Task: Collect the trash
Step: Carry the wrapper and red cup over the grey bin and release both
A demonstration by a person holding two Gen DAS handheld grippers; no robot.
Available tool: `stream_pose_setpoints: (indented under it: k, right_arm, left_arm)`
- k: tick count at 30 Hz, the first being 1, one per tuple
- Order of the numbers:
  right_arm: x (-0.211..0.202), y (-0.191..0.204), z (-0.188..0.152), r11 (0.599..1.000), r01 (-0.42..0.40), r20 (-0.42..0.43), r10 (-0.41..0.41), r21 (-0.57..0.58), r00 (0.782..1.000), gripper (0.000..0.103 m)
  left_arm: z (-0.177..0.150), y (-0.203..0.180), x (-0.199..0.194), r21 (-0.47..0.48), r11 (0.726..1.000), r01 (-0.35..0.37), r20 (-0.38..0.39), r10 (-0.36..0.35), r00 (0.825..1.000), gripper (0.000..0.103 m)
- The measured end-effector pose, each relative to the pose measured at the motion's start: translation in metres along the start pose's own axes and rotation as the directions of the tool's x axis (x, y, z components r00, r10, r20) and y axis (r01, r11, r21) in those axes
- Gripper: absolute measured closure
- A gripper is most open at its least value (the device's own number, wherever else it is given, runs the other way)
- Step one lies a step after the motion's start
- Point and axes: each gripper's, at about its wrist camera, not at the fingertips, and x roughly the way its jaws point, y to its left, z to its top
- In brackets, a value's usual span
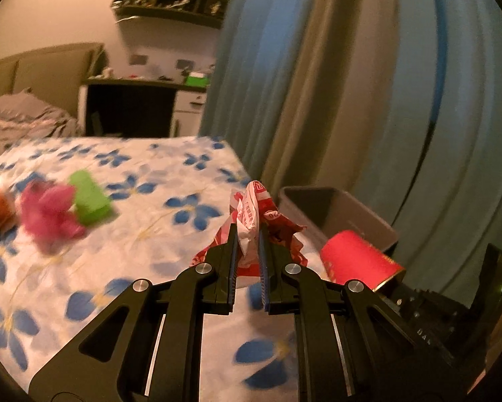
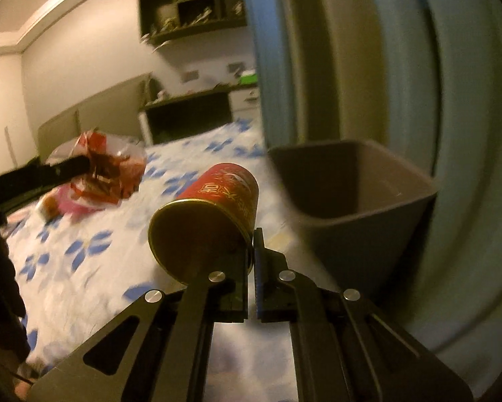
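Right gripper (image 2: pixel 251 251) is clamping the rim of a red paper cup (image 2: pixel 217 207), jaws nearly shut, cup tipped on its side with its open mouth facing me. Left gripper (image 1: pixel 247 244) is pinching a crumpled red-and-white wrapper (image 1: pixel 254 214), jaws narrow. Both are hovering over the bed's (image 1: pixel 143 201) far right corner. Grey bin (image 2: pixel 361 201) is standing just beyond that corner, ahead-right; right hand nearer.

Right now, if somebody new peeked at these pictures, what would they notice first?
Probably the bright red can, pinched by its rim in the right gripper, lifted over the flowery bedsheet beside the grey bin. Next, the crumpled red-and-white wrapper squeezed in the left gripper. Further back on the sheet lie blurry pink and green bits.
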Motion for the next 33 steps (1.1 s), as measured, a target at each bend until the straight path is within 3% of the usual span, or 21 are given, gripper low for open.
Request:
stream_pose_setpoints:
  k: [9, 17, 29, 33]
  right_arm:
    - [0.0, -0.066, 0.04, 0.982, 0.137, 0.125, -0.154, 0.132, 0.98, 0.099]
    - [0.019, -0.1, 0.05, 0.96, 0.197, 0.127, -0.224, 0.199, 0.966, 0.099]
    - [0.044, -0.118, 0.052, 0.942, 0.228, 0.098, -0.258, 0.246, 0.961, 0.099]
    - [0.048, -0.119, 0.051, 0.939, 0.229, 0.087, -0.259, 0.258, 0.962, 0.099]
  left_arm:
    - [0.028, -0.082, 0.078, 0.097, 0.987, 0.131, -0.001, -0.132, 0.991, 0.092]
    - [0.017, -0.129, 0.144, 0.139, 0.972, 0.187, -0.084, -0.177, 0.981, 0.092]
    - [-0.005, -0.139, 0.18, 0.144, 0.958, 0.25, -0.184, -0.222, 0.958, 0.091]
    - [-0.008, -0.136, 0.186, 0.128, 0.956, 0.264, -0.208, -0.235, 0.95, 0.084]
